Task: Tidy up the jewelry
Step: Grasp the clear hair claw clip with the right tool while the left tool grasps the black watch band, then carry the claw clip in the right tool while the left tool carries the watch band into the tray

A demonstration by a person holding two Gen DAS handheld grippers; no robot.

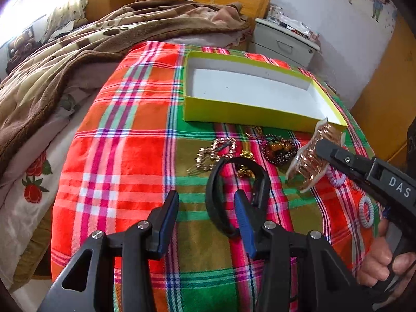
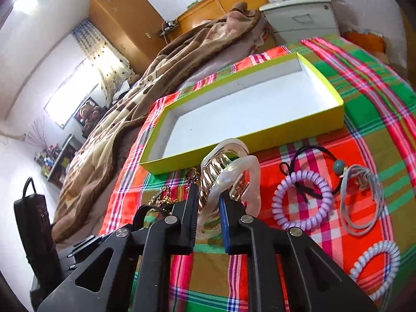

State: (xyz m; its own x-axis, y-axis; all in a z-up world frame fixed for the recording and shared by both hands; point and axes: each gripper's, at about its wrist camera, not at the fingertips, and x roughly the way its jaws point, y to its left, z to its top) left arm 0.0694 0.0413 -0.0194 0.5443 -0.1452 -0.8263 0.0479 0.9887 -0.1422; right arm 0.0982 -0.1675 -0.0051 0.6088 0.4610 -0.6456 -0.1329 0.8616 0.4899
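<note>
Right hand-held gripper (image 2: pixel 208 208) tilted down over the bed, squeezed tight on a pearly hair claw clip (image 2: pixel 228 176); clip lifted off the checked cloth (image 1: pixel 124 156), just in front of the yellow box (image 1: pixel 249 114); bare hand (image 1: pixel 382 265) curled round the black handle, partly cut off at the picture's edge; white letters "DAS" readable on the gripper's side, nothing more of the word showing.

Left hand-held gripper (image 1: pixel 208 208) pointing steeply down, blue pads wide apart, gripping nothing; black headband (image 1: pixel 234 182) on the cloth in front of the box, one pad standing over its loop; cannot tell whether pad and band touch.

Yellow box open, white inside, nothing in it; gold chains (image 1: pixel 218 156) and dark bead bracelet (image 1: pixel 279 150) heaped between box and headband, tangled and hard to tell apart; purple coil hair tie (image 2: pixel 301 197), grey elastic band (image 2: pixel 364 202) and white coil hair tie (image 2: pixel 374 265) flat on the cloth, in front of the box on the right-hand side; white coil cut off behind the gripper's frame.
</note>
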